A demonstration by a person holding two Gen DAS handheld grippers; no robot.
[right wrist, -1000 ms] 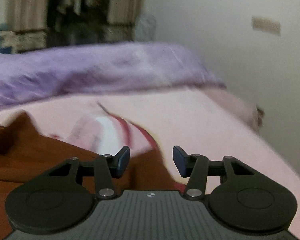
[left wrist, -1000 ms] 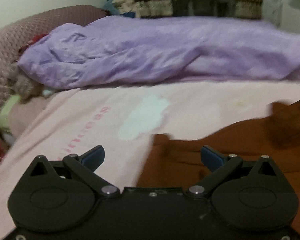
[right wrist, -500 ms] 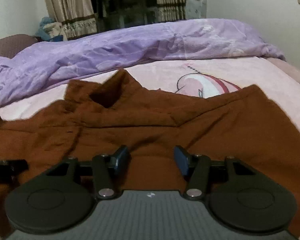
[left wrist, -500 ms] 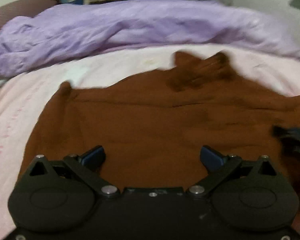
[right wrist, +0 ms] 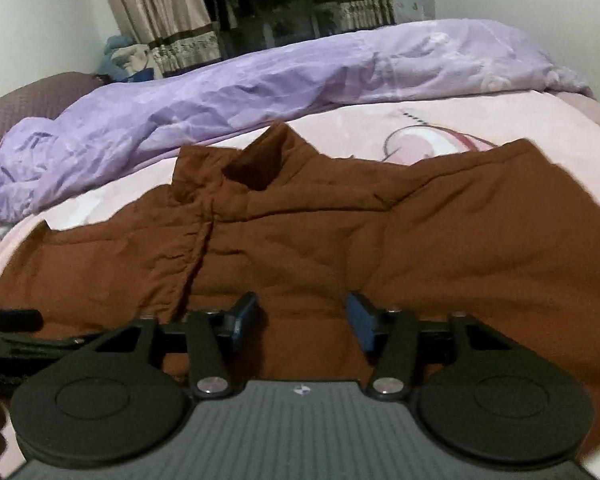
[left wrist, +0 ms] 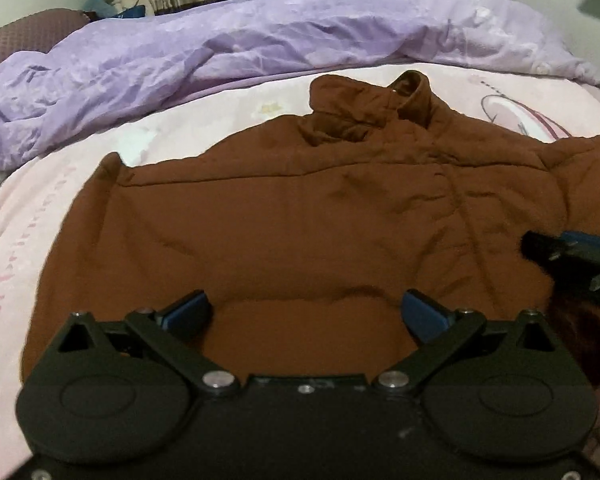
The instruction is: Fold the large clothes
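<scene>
A large brown padded jacket (left wrist: 300, 216) lies spread front-up on the pink bed sheet, collar (left wrist: 380, 108) toward the far side; it also fills the right wrist view (right wrist: 340, 240). My left gripper (left wrist: 306, 314) is open and empty, low over the jacket's near hem. My right gripper (right wrist: 302, 320) is open and empty, also over the near part of the jacket. The right gripper's fingers (left wrist: 572, 252) show at the right edge of the left wrist view. The left gripper's fingers (right wrist: 12, 316) show at the left edge of the right wrist view.
A crumpled purple duvet (left wrist: 260, 48) lies along the far side of the bed (right wrist: 520, 116). A maroon headboard or cushion (left wrist: 28, 36) stands at the far left. Curtains and a dark window (right wrist: 260, 4) are behind. A white wall is to the right.
Both grippers have swung from the sides of the bed toward the middle, so the whole jacket has come into view. Both stayed open.
</scene>
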